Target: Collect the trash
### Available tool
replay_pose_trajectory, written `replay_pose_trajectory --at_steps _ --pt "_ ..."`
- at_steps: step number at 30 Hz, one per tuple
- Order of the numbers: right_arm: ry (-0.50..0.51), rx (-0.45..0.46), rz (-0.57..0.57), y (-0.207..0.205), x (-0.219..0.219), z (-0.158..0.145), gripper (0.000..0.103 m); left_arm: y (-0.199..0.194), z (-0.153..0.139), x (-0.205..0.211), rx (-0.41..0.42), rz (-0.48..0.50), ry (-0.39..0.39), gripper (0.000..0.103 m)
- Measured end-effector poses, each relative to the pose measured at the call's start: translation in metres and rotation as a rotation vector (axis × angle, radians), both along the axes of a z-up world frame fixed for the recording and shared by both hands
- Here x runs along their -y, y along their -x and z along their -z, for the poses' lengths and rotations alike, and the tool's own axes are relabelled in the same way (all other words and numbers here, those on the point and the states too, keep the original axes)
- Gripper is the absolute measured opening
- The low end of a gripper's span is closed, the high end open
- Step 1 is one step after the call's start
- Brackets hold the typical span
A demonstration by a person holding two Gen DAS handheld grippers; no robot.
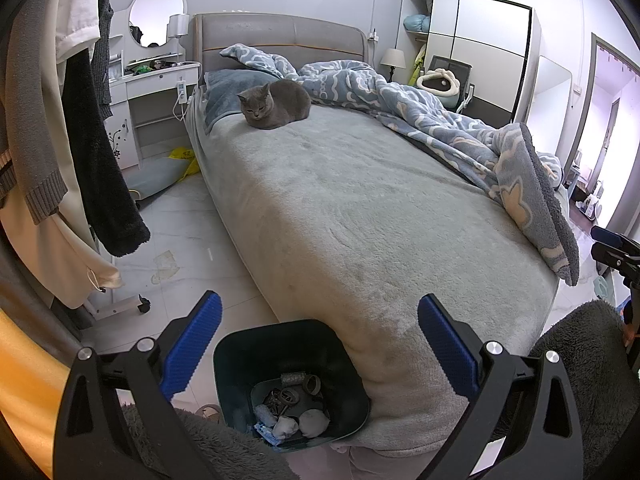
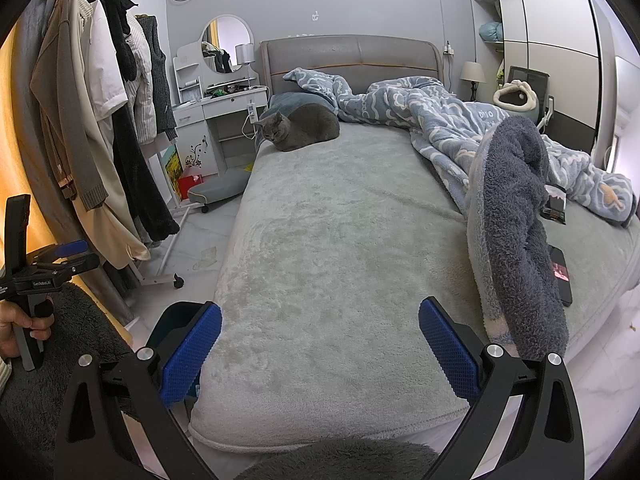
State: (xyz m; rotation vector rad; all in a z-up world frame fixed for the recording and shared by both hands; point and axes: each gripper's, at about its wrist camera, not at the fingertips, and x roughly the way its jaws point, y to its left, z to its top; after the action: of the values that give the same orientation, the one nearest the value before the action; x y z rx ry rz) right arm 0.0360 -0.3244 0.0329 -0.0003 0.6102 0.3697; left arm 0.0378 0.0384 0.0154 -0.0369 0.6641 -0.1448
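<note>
A dark green trash bin [image 1: 344, 364] stands on the floor against the foot corner of the bed [image 1: 340, 208]. Crumpled tissues and dark scraps [image 1: 294, 412] lie in its bottom. My left gripper [image 1: 318, 346] hovers open just above the bin's mouth, nothing between its blue pads. My right gripper [image 2: 320, 346] is open over the foot end of the bed [image 2: 320, 248], holding nothing. In the right wrist view only the bin's rim [image 2: 176, 320] shows behind the left finger. A dark wrapper [image 2: 554, 206] lies on the bed by the blanket.
A grey cat [image 1: 276, 104] rests near the pillows. A blue patterned blanket [image 2: 460, 128] and a fluffy grey throw [image 2: 516, 232] cover the bed's right side, with a phone [image 2: 560, 276] beside them. A clothes rack [image 2: 116, 120] and a white dressing table [image 1: 156, 92] stand left. A paper scrap [image 1: 164, 266] lies on the floor.
</note>
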Motion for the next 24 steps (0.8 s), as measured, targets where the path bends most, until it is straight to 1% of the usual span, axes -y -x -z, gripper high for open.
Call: replay_pose_trajectory --at_steps 24 --pt "0.001 -0.002 0.0 0.0004 -0.0002 -0.0005 0.1 0.0 -0.0001 0.0017 -0.001 -0.002 -0.001 0.1"
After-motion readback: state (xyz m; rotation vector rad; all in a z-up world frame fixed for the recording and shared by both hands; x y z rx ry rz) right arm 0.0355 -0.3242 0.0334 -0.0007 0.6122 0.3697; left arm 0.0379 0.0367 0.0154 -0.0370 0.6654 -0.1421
